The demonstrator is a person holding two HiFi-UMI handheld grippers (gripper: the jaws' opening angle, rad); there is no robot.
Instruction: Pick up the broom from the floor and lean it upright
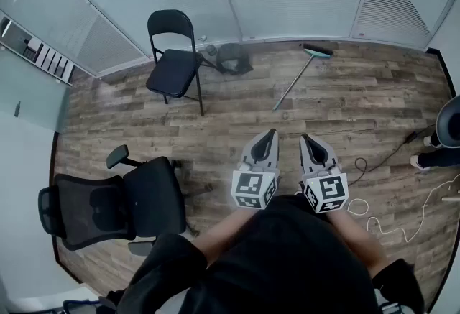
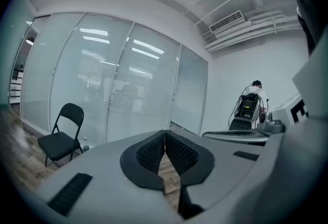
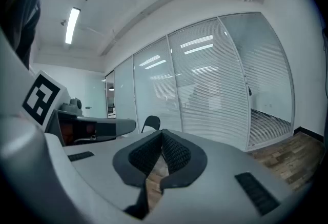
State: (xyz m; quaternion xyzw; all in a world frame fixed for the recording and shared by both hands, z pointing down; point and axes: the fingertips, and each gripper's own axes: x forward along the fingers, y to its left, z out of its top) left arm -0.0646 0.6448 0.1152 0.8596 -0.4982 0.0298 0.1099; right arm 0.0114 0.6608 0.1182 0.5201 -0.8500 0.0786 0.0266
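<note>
The person wears a black top (image 1: 287, 262); grey left gripper (image 1: 271, 133) and right gripper (image 1: 305, 138) bear black-and-white marker cubes (image 1: 254, 190).

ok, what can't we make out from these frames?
- Broom: head view only, small; bristle detail and whether its head touches the wall unclear. Neither gripper view shows it; the left gripper and right gripper bodies cover most of the floor.
- Dark object beside the folding chair: head view, too small and dark to identify.
- Person: head view, cut off by right edge.
</note>
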